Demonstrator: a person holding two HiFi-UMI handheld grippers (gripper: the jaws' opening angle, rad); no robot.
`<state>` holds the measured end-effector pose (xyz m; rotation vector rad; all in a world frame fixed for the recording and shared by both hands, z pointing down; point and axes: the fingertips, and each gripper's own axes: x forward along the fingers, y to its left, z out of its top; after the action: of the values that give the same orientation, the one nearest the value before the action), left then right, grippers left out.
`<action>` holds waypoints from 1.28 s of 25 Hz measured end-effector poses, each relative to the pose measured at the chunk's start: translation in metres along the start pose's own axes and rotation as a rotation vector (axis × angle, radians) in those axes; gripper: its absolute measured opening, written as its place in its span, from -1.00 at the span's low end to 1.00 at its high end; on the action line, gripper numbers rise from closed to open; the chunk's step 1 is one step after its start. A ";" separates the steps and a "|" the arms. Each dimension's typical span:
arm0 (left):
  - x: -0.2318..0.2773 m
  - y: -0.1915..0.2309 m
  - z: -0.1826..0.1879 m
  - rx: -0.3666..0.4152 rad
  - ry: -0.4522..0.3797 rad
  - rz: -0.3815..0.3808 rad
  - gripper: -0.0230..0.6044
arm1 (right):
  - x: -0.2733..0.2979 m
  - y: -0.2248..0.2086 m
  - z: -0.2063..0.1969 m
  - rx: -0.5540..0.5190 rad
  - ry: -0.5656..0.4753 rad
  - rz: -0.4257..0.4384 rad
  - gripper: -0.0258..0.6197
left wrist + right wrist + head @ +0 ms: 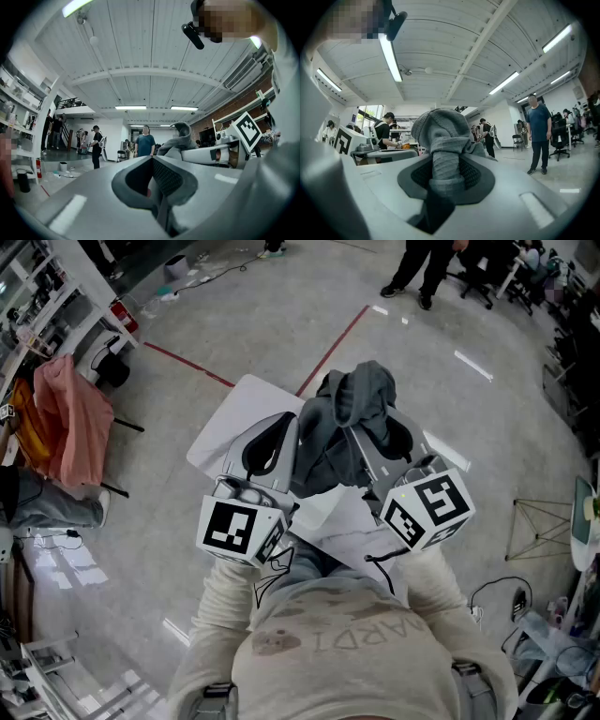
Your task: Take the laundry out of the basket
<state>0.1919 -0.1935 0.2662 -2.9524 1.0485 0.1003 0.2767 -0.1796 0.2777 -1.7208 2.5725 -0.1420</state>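
Note:
A grey hooded garment [352,418] is bunched up high between my two grippers in the head view, over a white flat surface [230,413]. My right gripper [382,435] is shut on a fold of it. In the right gripper view the grey knit [440,136] stands up out of the closed jaws of the right gripper [445,176]. My left gripper [274,439] sits just left of the garment, its jaws together. In the left gripper view the left gripper [157,180] shows no cloth between its pads, and the garment [180,136] rises to its right.
A pink cloth [70,423] hangs on a rack at the left, next to shelves. Red tape [328,352] runs across the concrete floor. People [422,268] stand at the far end. A folding stand [539,521] and cables lie at the right.

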 end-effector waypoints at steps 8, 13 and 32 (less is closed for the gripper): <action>0.002 -0.003 -0.001 0.003 0.001 -0.007 -0.93 | -0.001 -0.001 0.001 -0.005 -0.009 0.000 -0.58; 0.003 -0.006 -0.001 0.006 0.007 -0.007 -0.93 | -0.003 -0.004 0.000 -0.003 -0.011 -0.001 -0.58; -0.025 0.001 -0.005 0.015 0.029 0.082 -0.92 | -0.005 -0.003 -0.022 0.041 -0.002 0.022 -0.58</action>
<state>0.1718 -0.1785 0.2731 -2.9064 1.1694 0.0498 0.2796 -0.1749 0.3003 -1.6777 2.5670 -0.1912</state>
